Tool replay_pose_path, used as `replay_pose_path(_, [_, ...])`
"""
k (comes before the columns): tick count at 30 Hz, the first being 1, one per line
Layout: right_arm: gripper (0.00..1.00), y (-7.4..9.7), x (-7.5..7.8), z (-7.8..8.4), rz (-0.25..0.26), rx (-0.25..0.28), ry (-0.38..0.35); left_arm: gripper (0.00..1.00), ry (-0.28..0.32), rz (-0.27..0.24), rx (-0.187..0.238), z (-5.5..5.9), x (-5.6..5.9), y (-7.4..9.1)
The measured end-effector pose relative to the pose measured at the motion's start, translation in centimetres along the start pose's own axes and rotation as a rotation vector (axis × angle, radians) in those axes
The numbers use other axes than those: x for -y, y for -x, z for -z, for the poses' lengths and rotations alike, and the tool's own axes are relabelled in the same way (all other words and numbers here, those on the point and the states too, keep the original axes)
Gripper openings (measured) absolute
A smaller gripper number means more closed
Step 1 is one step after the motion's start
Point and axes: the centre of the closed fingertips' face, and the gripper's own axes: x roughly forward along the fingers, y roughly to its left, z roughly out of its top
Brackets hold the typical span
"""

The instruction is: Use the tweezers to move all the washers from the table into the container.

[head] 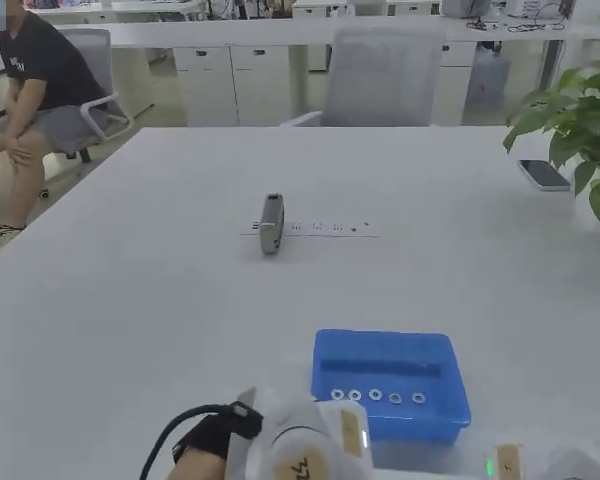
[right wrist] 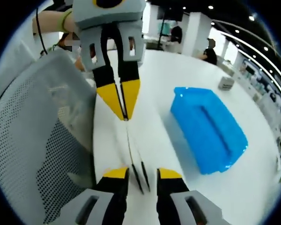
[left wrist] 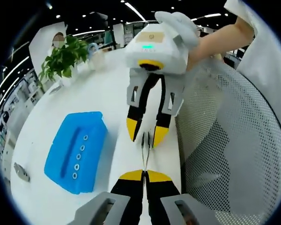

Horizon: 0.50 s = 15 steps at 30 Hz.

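A blue container (head: pixel 390 352) stands near the table's front edge, with several washers (head: pixel 375 396) lying in a row inside it. The same container (left wrist: pixel 61 154) (right wrist: pixel 208 129) lies to one side in both gripper views. Thin metal tweezers (left wrist: pixel 144 149) (right wrist: pixel 128 136) span the gap between my two grippers, just above the table. My left gripper (left wrist: pixel 143 175) (right wrist: pixel 125 112) is shut on the tweezers' joined end. My right gripper (right wrist: pixel 143 174) (left wrist: pixel 147 136) has its jaws close round the two spread arms. Both grippers (head: pixel 300 445) sit low at the front edge.
A grey block (head: pixel 271 224) lies mid-table beside a strip of small dark items (head: pixel 325 228). A phone (head: pixel 544 174) and a plant (head: pixel 585 125) are at the right. A person sits at back left. A mesh chair back (left wrist: pixel 225 154) is close to the grippers.
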Motion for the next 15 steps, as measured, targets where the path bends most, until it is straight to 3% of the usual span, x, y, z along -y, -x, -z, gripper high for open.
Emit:
replay_pose_path(3, [0.30, 1.4, 0.1, -0.4, 0.022, 0.079, -0.116, 0.00, 0.006, 0.017, -0.033, 0.8, 0.0, -0.6])
replay_pose_path(8, [0.48, 4.7, 1.3, -0.1, 0.102, 0.168, -0.199, 0.00, 0.019, 0.046, -0.084, 1.7, -0.1, -1.4])
replay_pose_path(11, [0.53, 6.7, 2.1, 0.1, 0.152, 0.220, -0.278, 0.00, 0.023, 0.063, -0.118, 2.1, 0.0, -1.7])
replay_pose_path(15, [0.59, 8.7, 2.4, -0.8, 0.158, 0.337, -0.417, 0.00, 0.000, 0.058, -0.196, 3.2, -0.1, -2.0])
